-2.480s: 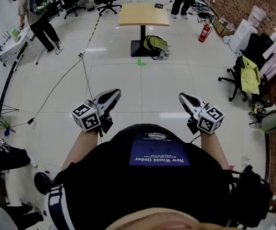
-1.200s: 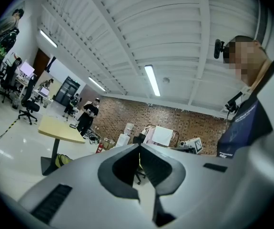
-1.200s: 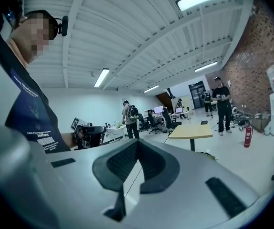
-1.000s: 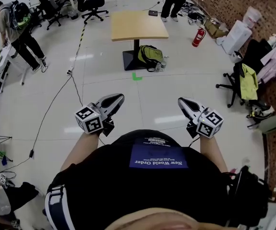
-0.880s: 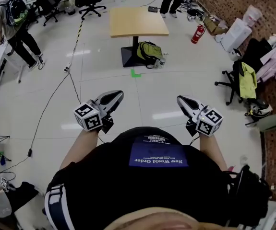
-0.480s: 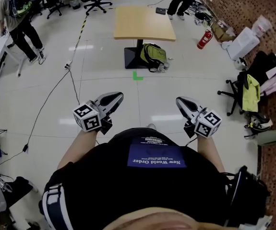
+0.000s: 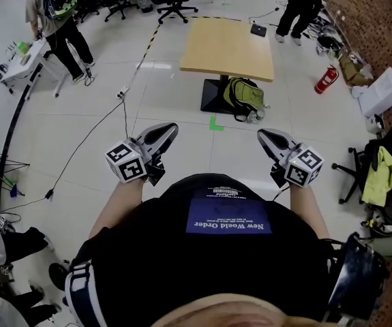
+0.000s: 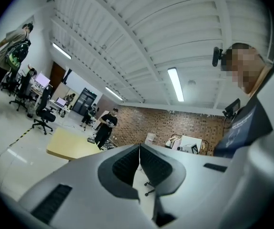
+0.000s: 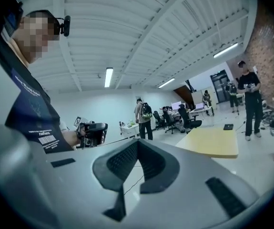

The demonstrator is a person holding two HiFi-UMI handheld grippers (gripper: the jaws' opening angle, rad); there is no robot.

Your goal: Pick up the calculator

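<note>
Table (image 7: 226, 50) on glossy white floor (image 7: 182, 107), brick wall (image 7: 386, 19) beyond

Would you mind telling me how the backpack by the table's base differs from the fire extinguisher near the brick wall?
The backpack is yellow-green and slumps soft beside the base of the table. The fire extinguisher is red, a rigid cylinder standing alone. The backpack looks bulkier, the fire extinguisher slimmer. Both rest on the pale floor.
</note>
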